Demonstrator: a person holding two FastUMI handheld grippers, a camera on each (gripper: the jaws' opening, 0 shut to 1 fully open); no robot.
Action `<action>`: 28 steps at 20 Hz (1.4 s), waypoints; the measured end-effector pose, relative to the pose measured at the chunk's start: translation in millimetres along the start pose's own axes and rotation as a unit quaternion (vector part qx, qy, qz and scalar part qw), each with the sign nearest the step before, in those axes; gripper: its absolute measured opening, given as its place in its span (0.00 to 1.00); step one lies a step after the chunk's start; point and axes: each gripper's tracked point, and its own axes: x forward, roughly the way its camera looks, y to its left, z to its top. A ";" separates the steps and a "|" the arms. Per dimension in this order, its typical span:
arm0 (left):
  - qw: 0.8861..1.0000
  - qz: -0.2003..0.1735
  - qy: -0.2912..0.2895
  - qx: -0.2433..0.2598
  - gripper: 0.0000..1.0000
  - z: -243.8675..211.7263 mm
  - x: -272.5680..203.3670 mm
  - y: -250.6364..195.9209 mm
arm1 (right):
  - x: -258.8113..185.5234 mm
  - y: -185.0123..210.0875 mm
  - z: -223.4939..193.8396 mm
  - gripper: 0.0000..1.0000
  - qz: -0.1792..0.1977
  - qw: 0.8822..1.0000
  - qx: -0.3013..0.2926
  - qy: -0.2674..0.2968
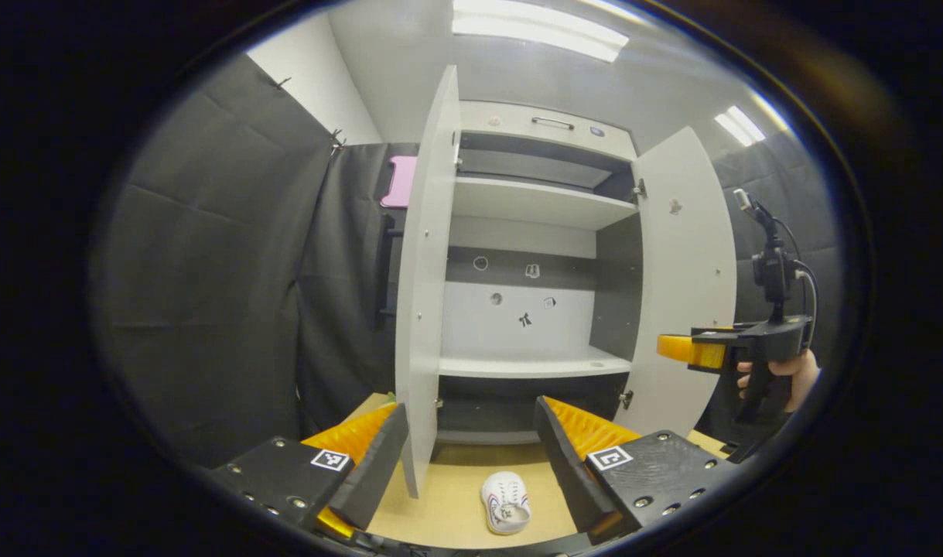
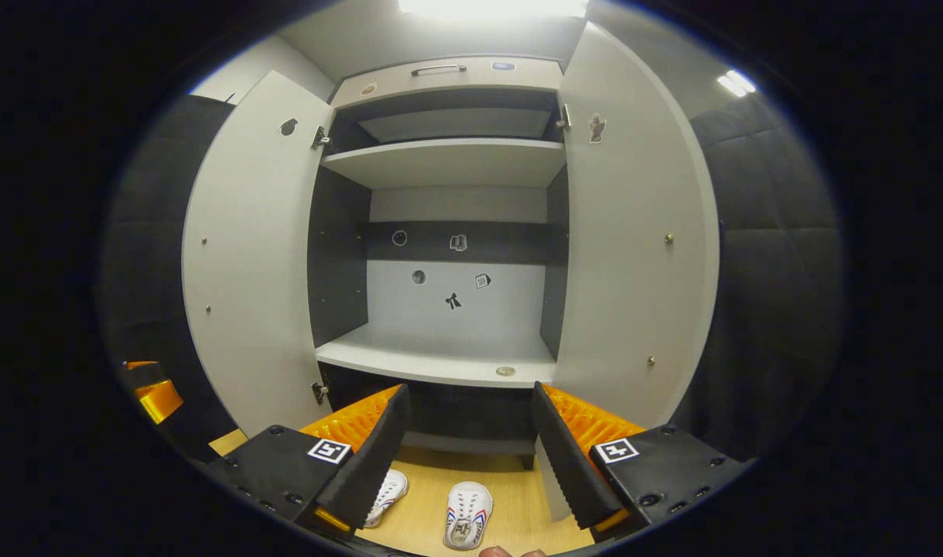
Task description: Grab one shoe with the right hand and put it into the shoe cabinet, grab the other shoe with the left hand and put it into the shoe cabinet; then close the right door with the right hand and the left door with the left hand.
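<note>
1. Before the open shoe cabinet (image 2: 448, 232), two shoes (image 2: 468, 514) are lying on the wooden floor (image 2: 510, 480).
2. Both the left gripper (image 1: 471, 456) and the right gripper (image 2: 471, 456) are hovering with fingers spread, gripping nothing.

Ceiling light panels (image 1: 537, 31) glow above, and a pink object (image 1: 400, 182) hangs on the black cloth wall (image 1: 208, 271).

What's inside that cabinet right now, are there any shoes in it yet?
No shoes on the shelves that show. The shoe cabinet stands open; its shelves are bare apart from a small round thing on the lower shelf and stickers on the back wall. Both shoes sit on the floor in front. The dark bottom compartment is partly hidden.
</note>
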 end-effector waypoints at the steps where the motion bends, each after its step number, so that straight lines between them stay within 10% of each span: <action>1: 1.000 0.002 0.002 0.000 0.94 -1.4 -1.4 1.9 | 4.9 -0.3 -8.6 0.97 -0.001 1.000 -0.004 0.014; 15: 0.997 -0.008 0.070 -0.019 0.94 -57.4 -26.6 4.4 | 55.8 54.0 -207.3 0.96 0.095 0.969 0.067 0.218; 28: 0.990 0.015 0.139 -0.036 0.95 -121.0 -35.0 18.8 | 89.4 54.6 -364.6 0.98 0.070 0.933 -0.001 0.352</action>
